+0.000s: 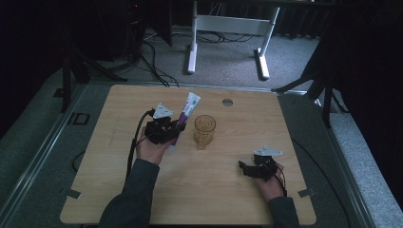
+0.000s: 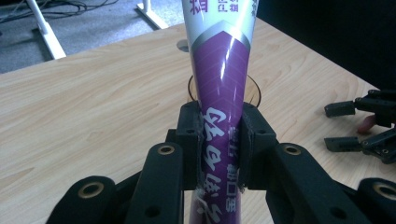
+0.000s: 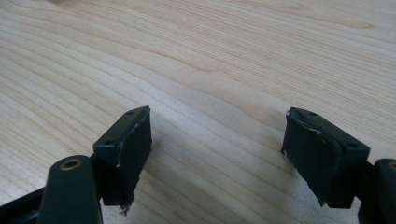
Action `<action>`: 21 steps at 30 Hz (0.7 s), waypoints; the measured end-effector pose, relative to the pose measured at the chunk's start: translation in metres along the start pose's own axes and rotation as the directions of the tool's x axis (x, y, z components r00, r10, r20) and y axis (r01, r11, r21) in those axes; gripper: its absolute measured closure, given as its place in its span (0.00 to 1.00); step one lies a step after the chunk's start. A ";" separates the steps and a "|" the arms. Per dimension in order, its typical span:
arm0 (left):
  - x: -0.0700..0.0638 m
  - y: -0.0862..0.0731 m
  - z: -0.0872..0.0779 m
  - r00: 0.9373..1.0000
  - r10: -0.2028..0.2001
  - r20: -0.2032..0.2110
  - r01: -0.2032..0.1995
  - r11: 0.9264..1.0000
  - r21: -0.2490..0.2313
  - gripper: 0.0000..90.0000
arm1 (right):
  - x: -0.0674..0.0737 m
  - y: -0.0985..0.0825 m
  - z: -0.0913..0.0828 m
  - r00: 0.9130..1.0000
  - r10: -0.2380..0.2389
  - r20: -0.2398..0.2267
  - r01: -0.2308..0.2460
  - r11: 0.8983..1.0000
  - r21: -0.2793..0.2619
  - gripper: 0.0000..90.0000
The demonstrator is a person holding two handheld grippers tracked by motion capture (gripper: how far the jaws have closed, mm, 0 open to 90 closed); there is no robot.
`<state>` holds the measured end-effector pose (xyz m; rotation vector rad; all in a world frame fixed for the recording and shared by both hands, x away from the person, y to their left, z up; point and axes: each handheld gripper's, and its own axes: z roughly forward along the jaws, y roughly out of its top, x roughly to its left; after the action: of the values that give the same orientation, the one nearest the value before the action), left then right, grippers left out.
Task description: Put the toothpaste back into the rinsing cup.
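- Nearest you, your right gripper (image 1: pixel 248 167) rested low over the table (image 1: pixel 228 199), its jaws wide apart with nothing between them.
- Farther out, your left gripper (image 2: pixel 219 140) had the purple-and-white tube (image 2: pixel 222 70) clamped at its lower part, lifted off the wood and tilted toward the amber glass (image 1: pixel 205 131).
- The pickup looked done; judging by that lean, setting the tube into the glass just beyond remained.
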<state>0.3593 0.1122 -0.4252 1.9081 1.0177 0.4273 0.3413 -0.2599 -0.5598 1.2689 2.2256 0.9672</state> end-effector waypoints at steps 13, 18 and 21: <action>-0.002 0.005 0.000 1.000 0.013 0.015 -0.012 1.000 -0.029 0.82 | 0.000 0.000 0.000 1.000 0.001 0.000 -0.001 1.000 0.000 0.26; -0.003 0.006 0.000 1.000 0.015 0.019 -0.015 0.999 -0.037 0.82 | 0.000 0.000 0.000 1.000 0.001 0.000 -0.001 1.000 0.000 0.26; -0.003 0.007 0.000 1.000 0.014 0.024 -0.013 0.999 -0.046 0.82 | 0.000 0.000 0.000 1.000 0.000 0.000 0.000 1.000 0.000 0.26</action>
<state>0.3611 0.1083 -0.4187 1.8758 0.9718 0.4310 0.3413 -0.2599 -0.5598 1.2686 2.2255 0.9672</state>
